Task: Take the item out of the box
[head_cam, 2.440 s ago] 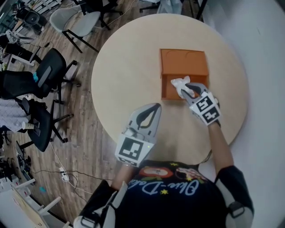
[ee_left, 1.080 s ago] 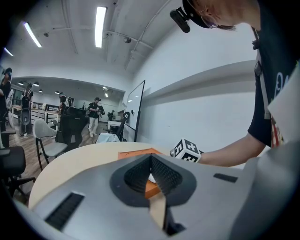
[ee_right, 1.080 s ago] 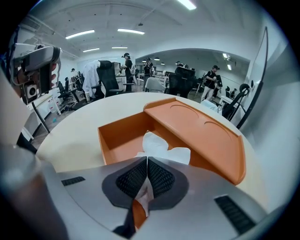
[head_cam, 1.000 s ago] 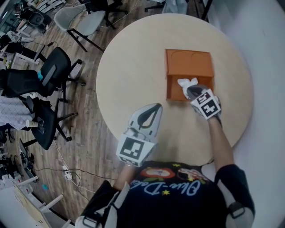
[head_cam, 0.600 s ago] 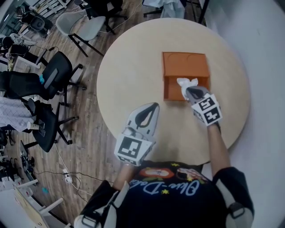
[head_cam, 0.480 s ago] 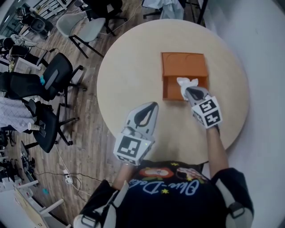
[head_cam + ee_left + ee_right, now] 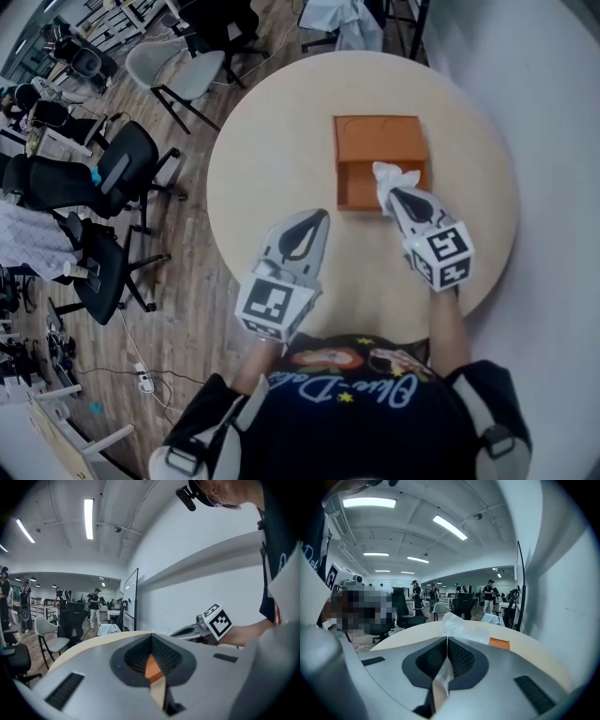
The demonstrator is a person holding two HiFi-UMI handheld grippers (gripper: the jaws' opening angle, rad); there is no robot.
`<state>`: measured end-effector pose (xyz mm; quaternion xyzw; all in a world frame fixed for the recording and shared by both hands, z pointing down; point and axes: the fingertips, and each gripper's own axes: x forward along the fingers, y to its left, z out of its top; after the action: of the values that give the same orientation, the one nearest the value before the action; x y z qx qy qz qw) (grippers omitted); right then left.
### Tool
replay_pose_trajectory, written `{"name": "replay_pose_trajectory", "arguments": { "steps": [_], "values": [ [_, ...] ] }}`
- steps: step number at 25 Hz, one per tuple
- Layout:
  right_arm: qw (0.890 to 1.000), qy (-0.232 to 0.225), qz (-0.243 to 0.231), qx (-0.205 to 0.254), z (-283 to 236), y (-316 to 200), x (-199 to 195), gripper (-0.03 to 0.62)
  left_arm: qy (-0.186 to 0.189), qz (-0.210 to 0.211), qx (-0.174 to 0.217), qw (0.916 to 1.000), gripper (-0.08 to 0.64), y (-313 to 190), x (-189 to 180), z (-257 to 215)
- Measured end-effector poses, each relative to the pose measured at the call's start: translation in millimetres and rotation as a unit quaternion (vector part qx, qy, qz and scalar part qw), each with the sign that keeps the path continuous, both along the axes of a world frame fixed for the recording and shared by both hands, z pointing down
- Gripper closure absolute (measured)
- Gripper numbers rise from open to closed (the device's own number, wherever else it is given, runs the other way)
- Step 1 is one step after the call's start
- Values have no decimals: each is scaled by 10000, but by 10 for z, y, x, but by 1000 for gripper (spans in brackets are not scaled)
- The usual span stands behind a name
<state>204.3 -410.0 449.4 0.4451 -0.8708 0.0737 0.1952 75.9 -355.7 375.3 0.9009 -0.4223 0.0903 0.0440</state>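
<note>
Bag (image 7: 390, 175) pokes out at 12 o'clock from our right gripper (image 7: 388, 192), which is clenched on it over the box (image 7: 373, 141). Our left gripper (image 7: 318, 219), jaws pressed together and empty, is at 7 o'clock.

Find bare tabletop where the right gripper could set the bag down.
Widest bare patch: table between the orange box and the left rim. A narrower strip lies right of the box, and an arc beyond it. Crowded at the near edge: left gripper, shut and empty, and right gripper shut on the bag.
</note>
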Motion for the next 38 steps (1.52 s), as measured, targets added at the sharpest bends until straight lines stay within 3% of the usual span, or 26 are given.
{"name": "replay_pose_trajectory", "arguments": {
  "steps": [9,13,16,38],
  "values": [
    [9968,-505,-208,581,-529,298,-110,589,-146,122,124,9997,575,69,74,-74],
    [9943,-590,-357,816,-728,399,-165,589,33,86,111,9999,575,89,103,-172],
    [9933,-626,-343,909,-813,449,-173,589,-41,134,131,9998,575,94,88,-155],
    [9921,-561,-462,1024,-974,568,-140,589,-81,134,126,9998,575,97,149,-144]
  ]
}}
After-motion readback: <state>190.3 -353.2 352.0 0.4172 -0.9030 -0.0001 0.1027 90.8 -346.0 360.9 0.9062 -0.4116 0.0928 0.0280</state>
